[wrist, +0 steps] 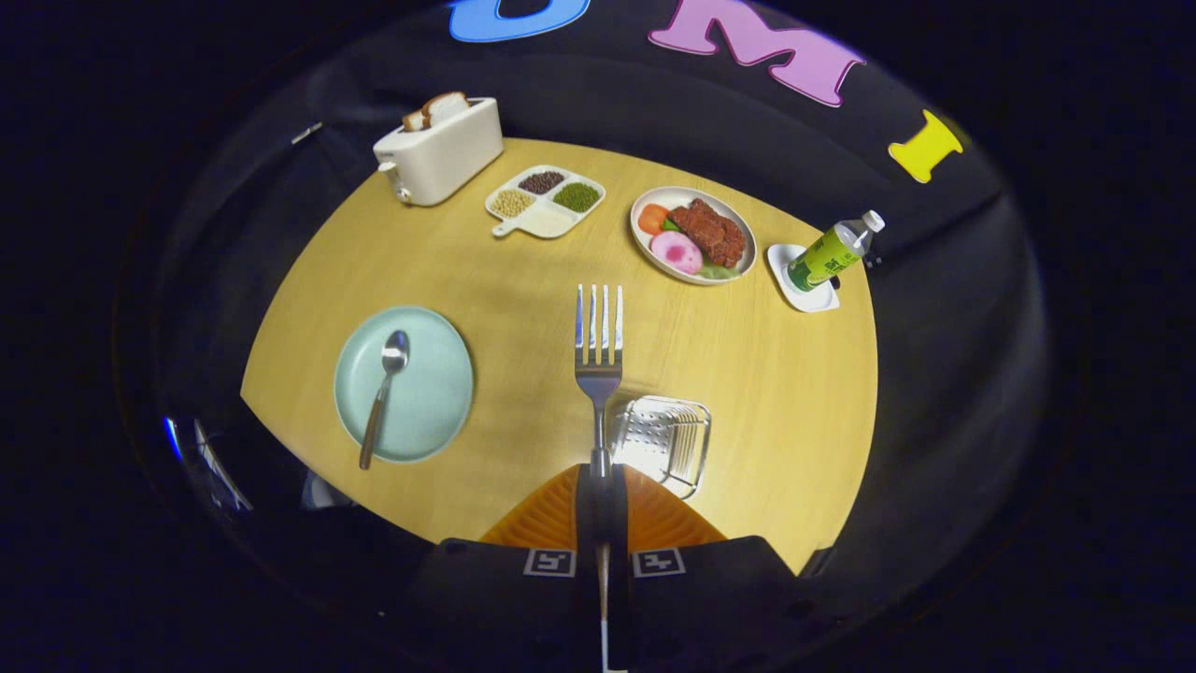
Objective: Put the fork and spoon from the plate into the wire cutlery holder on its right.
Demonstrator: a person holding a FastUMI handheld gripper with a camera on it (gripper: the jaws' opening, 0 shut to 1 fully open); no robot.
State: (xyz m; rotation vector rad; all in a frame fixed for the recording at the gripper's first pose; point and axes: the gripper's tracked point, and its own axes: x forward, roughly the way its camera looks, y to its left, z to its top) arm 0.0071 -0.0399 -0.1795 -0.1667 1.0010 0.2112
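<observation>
One slim steel fork (598,360), clamped by its handle in the closed gripper (599,486), points tines-forward, with the rectangular wire cutlery holder (665,439) just below-right.

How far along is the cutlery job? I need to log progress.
Nothing is in the wire cutlery holder yet. The gripper is shut on the fork, held above the table beside the holder. The spoon lies on the plate.
</observation>
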